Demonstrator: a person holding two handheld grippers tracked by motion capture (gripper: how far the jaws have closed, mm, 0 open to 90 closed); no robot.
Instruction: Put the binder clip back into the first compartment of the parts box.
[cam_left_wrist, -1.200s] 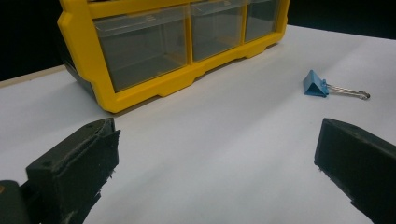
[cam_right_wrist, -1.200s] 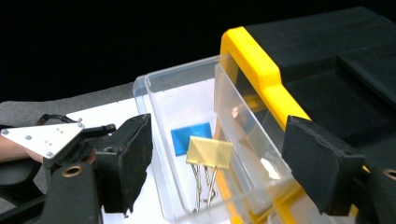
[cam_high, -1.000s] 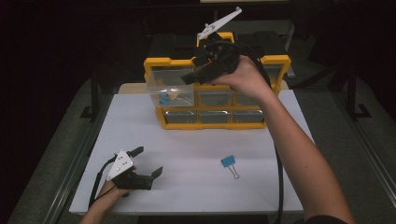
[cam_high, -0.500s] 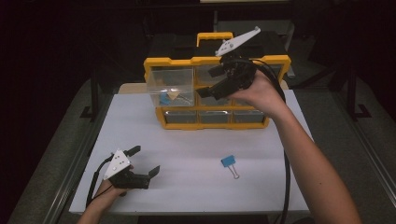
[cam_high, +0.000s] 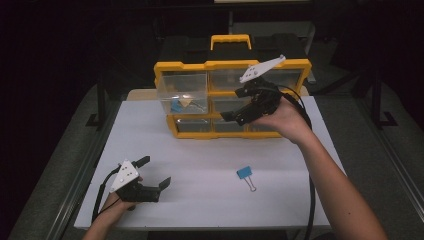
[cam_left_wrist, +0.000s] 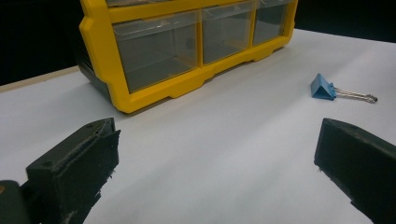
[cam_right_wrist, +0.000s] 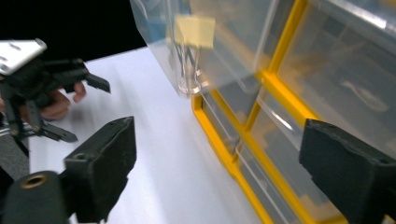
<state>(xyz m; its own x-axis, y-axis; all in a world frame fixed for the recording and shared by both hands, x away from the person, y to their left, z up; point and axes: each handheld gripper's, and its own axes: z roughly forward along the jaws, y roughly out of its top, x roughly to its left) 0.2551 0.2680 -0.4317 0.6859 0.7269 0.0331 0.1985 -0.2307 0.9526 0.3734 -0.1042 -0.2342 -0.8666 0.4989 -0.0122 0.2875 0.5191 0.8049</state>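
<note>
Right gripper (cam_high: 235, 116), jaws just opening and empty, beside yellow organizer (cam_high: 190, 132).

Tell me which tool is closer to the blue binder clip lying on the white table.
Left, narrowly. The left tool rests low on the table, level with the blue binder clip and off to its left. The right tool is held above it, by the yellow drawer organizer.

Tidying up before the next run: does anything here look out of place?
Yes. The top-left drawer of the yellow organizer sticks out, pulled open, with clips inside, while the others sit flush. One blue binder clip lies loose on the white table.
</note>
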